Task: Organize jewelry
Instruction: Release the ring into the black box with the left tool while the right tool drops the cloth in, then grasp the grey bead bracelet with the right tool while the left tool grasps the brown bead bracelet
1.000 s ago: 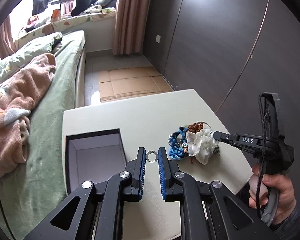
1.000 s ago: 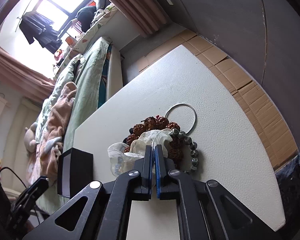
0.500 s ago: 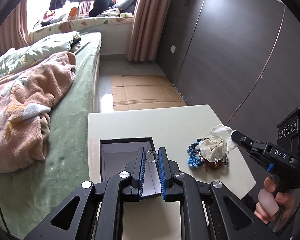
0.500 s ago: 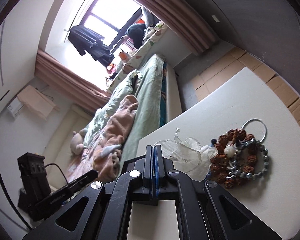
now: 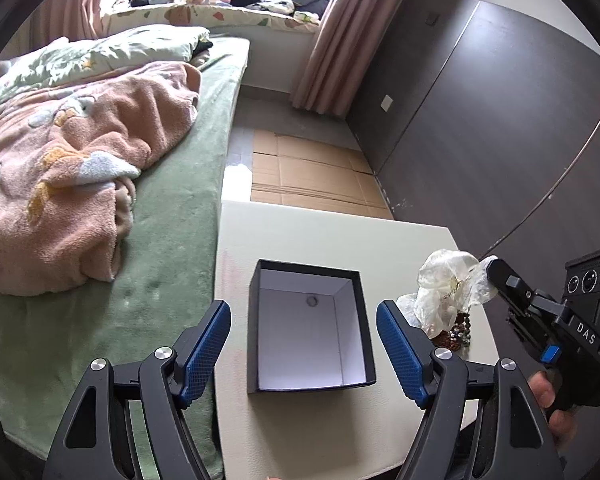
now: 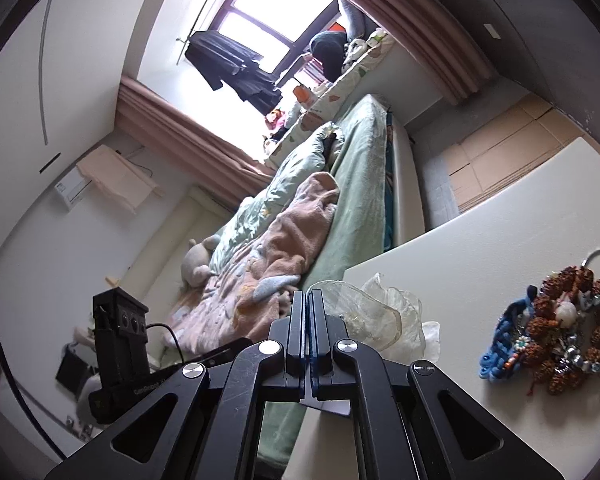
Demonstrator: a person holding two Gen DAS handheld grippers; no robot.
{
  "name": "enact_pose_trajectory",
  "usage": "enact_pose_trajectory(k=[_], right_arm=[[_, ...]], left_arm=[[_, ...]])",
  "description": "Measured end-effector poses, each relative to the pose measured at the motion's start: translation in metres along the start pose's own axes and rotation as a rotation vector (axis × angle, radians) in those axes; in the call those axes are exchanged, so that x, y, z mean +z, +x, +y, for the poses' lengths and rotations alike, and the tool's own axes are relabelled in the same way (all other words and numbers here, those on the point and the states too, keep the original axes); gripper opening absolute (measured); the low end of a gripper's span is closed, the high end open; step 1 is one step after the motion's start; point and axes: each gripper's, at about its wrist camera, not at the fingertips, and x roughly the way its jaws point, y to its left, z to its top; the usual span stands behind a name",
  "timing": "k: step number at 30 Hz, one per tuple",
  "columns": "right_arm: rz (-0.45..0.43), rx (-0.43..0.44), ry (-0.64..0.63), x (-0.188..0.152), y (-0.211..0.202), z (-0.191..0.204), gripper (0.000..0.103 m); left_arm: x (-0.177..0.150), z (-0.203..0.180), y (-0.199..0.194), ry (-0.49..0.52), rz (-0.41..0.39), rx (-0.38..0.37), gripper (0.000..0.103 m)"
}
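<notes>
Jewelry, left wrist view: one small metal ring is lying on the white floor of the box, toward its far wall, so the first piece is judged stowed. The left gripper is hovering over the box with its jaws standing wide, having just been opening, and nothing is sitting between the ribbed blue pads. The box is square, black outside and smooth white inside, resting on the cream table. At 3 o'clock the right gripper is pinching a crinkled, translucent organza pouch and lifting it above the rest of the pile.

Right wrist view: the right gripper is showing its jaws pressed together on the edge of the sheer, glossy pouch. At 3 o'clock the pile is remaining on the table, well apart from the pouch: a blue braided cord, knobbly brown seed beads, dark round metallic beads, a pale bead and a thin wire hoop, all tangled. Most pieces are thus judged still unsorted.
</notes>
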Motion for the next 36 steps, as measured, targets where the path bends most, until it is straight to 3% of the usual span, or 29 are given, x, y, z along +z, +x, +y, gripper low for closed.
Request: enact_pose_trajectory(k=[7,10,12,13,14,16,19,25,29,36], right_arm=[[0.069,0.063,-0.015,0.002,0.041,0.015,0.003],[0.105,0.056,-0.024,0.001,0.059,0.019,0.004],[0.182,0.032,-0.009,-0.001,0.075,0.015,0.023],[0.231,0.013,0.018,-0.003,0.082,0.01,0.056],[0.255,-0.009,0.043,-0.005,0.085,0.006,0.083],[0.237,-0.042,0.066,-0.005,0.079,0.0,0.094],[0.202,-0.059,0.084,0.0,0.057,-0.005,0.094],[0.127,-0.191,0.098,0.011,0.007,-0.024,0.102],[0.112,-0.297,0.097,0.019,-0.018,-0.036,0.102],[0.112,-0.366,0.177,0.026,-0.051,-0.068,0.102]], left_arm=[[-0.002,0.022,-0.014,-0.028,-0.025,0.07,0.077],[-0.003,0.028,-0.021,-0.04,-0.047,0.087,0.09],[-0.003,0.029,-0.023,-0.044,-0.066,0.087,0.1],[-0.003,0.028,-0.025,-0.043,-0.076,0.086,0.103],[-0.003,0.027,-0.026,-0.041,-0.087,0.082,0.103],[-0.002,0.023,-0.026,-0.035,-0.095,0.073,0.103],[-0.002,0.013,-0.023,-0.021,-0.095,0.05,0.103],[-0.001,-0.016,-0.012,0.034,-0.074,0.009,0.103],[-0.002,-0.039,-0.005,0.072,-0.058,-0.017,0.103],[-0.002,-0.082,0.012,0.156,-0.04,-0.003,0.103]])
